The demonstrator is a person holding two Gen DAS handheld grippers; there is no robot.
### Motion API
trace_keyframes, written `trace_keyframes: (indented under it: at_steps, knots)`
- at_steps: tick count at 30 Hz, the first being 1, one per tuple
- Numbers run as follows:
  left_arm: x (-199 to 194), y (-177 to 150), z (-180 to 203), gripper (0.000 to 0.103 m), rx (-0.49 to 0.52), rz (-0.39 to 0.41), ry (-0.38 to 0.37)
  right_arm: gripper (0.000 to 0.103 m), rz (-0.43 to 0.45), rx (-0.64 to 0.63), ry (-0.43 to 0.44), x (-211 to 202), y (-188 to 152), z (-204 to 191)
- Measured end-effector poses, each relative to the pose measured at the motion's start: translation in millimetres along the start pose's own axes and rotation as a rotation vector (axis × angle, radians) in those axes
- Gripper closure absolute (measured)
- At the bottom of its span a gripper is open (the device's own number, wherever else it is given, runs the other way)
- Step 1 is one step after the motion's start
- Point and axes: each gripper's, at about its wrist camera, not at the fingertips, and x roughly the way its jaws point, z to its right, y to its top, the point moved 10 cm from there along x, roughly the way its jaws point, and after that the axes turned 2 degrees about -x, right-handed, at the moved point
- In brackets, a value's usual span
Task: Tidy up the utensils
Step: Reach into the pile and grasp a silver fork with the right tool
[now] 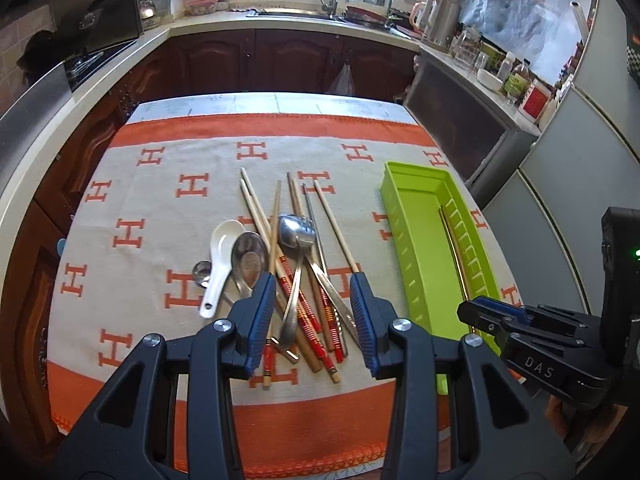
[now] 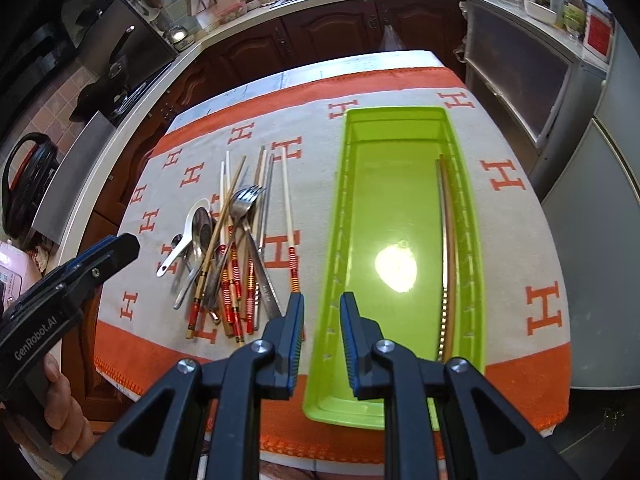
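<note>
A pile of utensils (image 1: 296,272) lies on the H-patterned cloth: a white ceramic spoon (image 1: 222,252), metal spoons (image 1: 250,256), a fork (image 2: 244,200) and several chopsticks with red-banded ends (image 2: 232,280). One chopstick (image 2: 290,232) lies apart, nearest the green tray (image 2: 384,200). The tray (image 1: 420,240) is to the right of the pile, and chopsticks (image 2: 444,240) rest along its right wall. My left gripper (image 1: 312,278) hovers open above the near end of the pile, holding nothing. My right gripper (image 2: 322,298) hangs over the tray's near left wall, jaws slightly apart and empty.
The cloth (image 1: 160,184) covers a small table with drops on every side. Dark wood cabinets and a counter with sink (image 1: 320,12) wrap the back and left. A kettle (image 1: 436,20) and jars stand on the right, and a grey fridge (image 1: 580,160) stands close by.
</note>
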Motion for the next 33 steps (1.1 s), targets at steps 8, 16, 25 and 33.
trace_keyframes:
  at_steps: [8,16,25,33]
  knots:
    - [-14.1,8.4,-58.3,0.063,-0.041,0.04,0.107,0.074,-0.002,-0.033,0.043,13.9,18.5,-25.9]
    - [-2.1,5.4,-100.7,0.06,-0.089,0.005,0.124,0.074,-0.05,-0.058,0.091,47.0,35.3,-49.9]
    - [26.3,0.0,-111.4,0.06,-0.11,-0.039,0.095,0.074,-0.097,-0.054,0.192,91.3,32.8,-83.8]
    - [47.6,-7.1,-121.4,0.06,-0.123,-0.073,0.076,0.078,-0.103,0.014,0.225,119.7,36.2,-84.6]
